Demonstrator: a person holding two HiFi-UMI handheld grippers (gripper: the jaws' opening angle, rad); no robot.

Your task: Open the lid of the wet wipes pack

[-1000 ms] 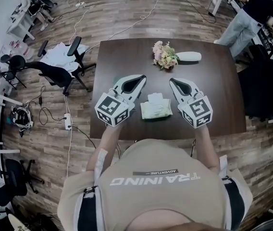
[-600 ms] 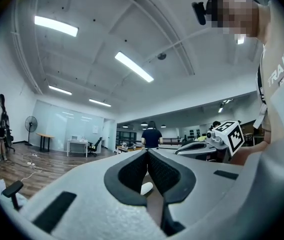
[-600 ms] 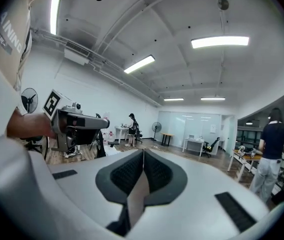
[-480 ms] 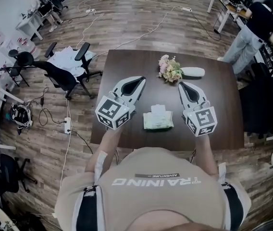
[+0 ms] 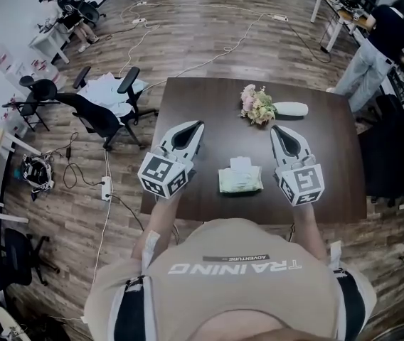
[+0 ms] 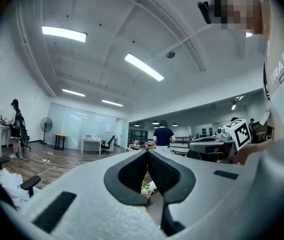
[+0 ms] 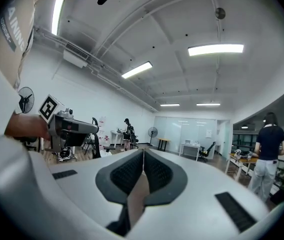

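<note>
My left gripper (image 5: 195, 125) and right gripper (image 5: 277, 129), jaws together and empty, have drifted wider from the wet wipes pack (image 5: 240, 179) lying between them on the tabletop (image 5: 333, 169); opening hasn't begun, I judge.

The left gripper (image 5: 195, 124) has drawn away from the pack (image 5: 240, 177) toward 9 o'clock. A strip of bare table (image 5: 330, 155) now shows between them, and its marker cube hangs over the table's left edge. The right gripper (image 5: 277, 128) has eased off toward 3 o'clock, though by less. In the head view the table, pack and flowers (image 5: 257, 106) all sit lower, shifted toward 6 o'clock, and more floor shows beyond the table at 12 o'clock.
</note>
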